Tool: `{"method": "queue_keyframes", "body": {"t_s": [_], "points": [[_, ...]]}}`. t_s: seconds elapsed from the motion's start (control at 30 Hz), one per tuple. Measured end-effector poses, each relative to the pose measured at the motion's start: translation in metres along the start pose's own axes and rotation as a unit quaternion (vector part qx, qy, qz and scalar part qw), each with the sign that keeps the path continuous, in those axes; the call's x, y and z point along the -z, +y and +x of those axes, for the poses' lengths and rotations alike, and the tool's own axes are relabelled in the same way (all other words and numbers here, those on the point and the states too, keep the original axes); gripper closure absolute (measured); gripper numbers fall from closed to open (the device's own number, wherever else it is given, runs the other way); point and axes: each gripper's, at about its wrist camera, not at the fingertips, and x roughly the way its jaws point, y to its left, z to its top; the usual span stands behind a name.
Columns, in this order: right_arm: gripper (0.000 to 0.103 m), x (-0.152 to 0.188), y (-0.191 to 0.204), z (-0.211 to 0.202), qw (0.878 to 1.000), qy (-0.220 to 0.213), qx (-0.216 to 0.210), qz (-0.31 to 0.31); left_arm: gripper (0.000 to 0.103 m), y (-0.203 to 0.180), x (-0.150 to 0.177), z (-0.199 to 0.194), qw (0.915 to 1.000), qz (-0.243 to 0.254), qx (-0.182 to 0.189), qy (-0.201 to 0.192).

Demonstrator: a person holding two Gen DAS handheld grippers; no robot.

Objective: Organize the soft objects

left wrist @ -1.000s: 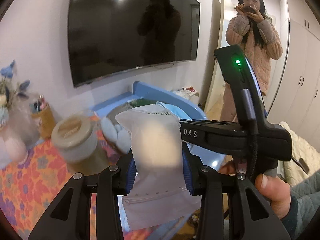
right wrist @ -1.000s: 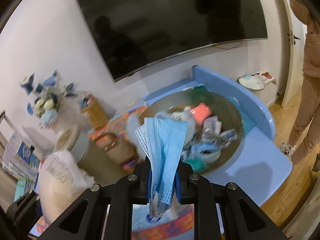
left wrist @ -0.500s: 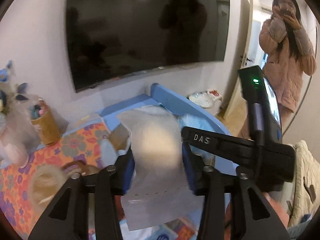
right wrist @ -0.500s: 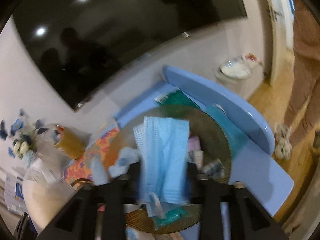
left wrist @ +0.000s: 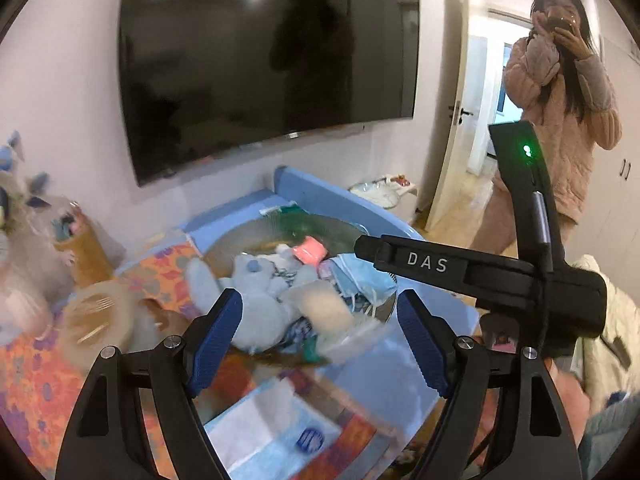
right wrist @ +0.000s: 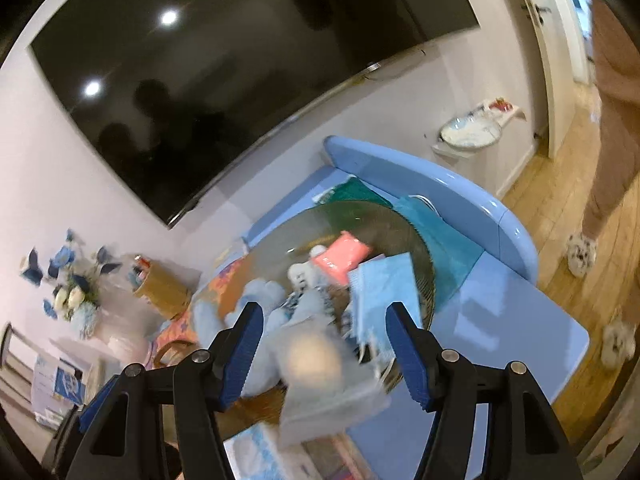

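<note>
A round dark basket [left wrist: 280, 226] on the blue table holds a pale blue plush toy [left wrist: 256, 300], a pink soft item [left wrist: 310, 250] and a blue face mask [left wrist: 360, 280]. My left gripper [left wrist: 320, 340] hangs over the basket's near rim, its jaws opening. A clear bag of white pads [left wrist: 324, 312] lies blurred below and between them, free of the pads. My right gripper [right wrist: 326, 354] is open above the same basket [right wrist: 384, 216]. The blue mask [right wrist: 384, 284] lies loose inside, and the clear bag [right wrist: 324, 372] is blurred at the rim. The right gripper [left wrist: 368, 248] reaches in from the right.
A large TV [left wrist: 260, 60] hangs on the wall behind. A person in pink pyjamas [left wrist: 560, 120] stands by the doorway. A lidded jar [left wrist: 100, 316], a woven cup [left wrist: 80, 248] and flowers [right wrist: 68, 280] stand on the left. A mask packet [left wrist: 272, 432] lies on the floral cloth.
Both grippers opened over the basket. The clear bag slipped out of the left one and the blue mask out of the right one. Both hands swung rightward toward the basket.
</note>
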Motion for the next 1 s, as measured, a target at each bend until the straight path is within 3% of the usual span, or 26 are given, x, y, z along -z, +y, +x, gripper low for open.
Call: {"method": "queue_keyframes", "body": {"t_s": [0.23,0.3,0.37,0.43,0.5,0.57,0.67,0.77,0.87,1.0], "points": [[0.039,0.052,0.046,-0.056,0.995,-0.038,0.021,-0.09,0.025,0.041,0.051,-0.088,0.9992,0.014,0.029,-0.022],[0.028,0.076,0.062,-0.068,0.989,-0.031,0.026,-0.141,0.024,0.061,0.075,-0.11,0.9994,0.017,0.024,-0.017],[0.025,0.107,0.082,-0.079,0.972,-0.023,0.044,-0.229,0.024,0.088,0.1,-0.127,0.9999,0.007,-0.001,-0.013],[0.024,0.129,0.095,-0.086,0.96,-0.018,0.05,-0.277,0.023,0.118,0.12,-0.14,0.9987,-0.019,-0.046,-0.009],[0.024,0.15,0.116,-0.089,0.953,-0.005,0.015,-0.301,0.022,0.151,0.134,-0.151,0.9945,-0.047,-0.093,-0.008],[0.023,0.166,0.14,-0.082,0.947,0.019,-0.022,-0.32,0.021,0.186,0.144,-0.159,0.9858,-0.072,-0.151,-0.004],[0.023,0.203,0.198,-0.062,0.923,0.043,-0.049,-0.38,0.021,0.234,0.161,-0.173,0.9657,-0.092,-0.243,0.005],[0.023,0.236,0.256,-0.033,0.903,0.066,-0.072,-0.417,0.021,0.274,0.175,-0.189,0.9506,-0.127,-0.283,0.007],[0.023,0.256,0.304,0.006,0.902,0.084,-0.077,-0.417,0.019,0.311,0.185,-0.198,0.9403,-0.173,-0.293,0.003],[0.023,0.264,0.345,0.062,0.915,0.096,-0.075,-0.384,0.015,0.351,0.199,-0.189,0.9212,-0.203,-0.332,0.007]]}}
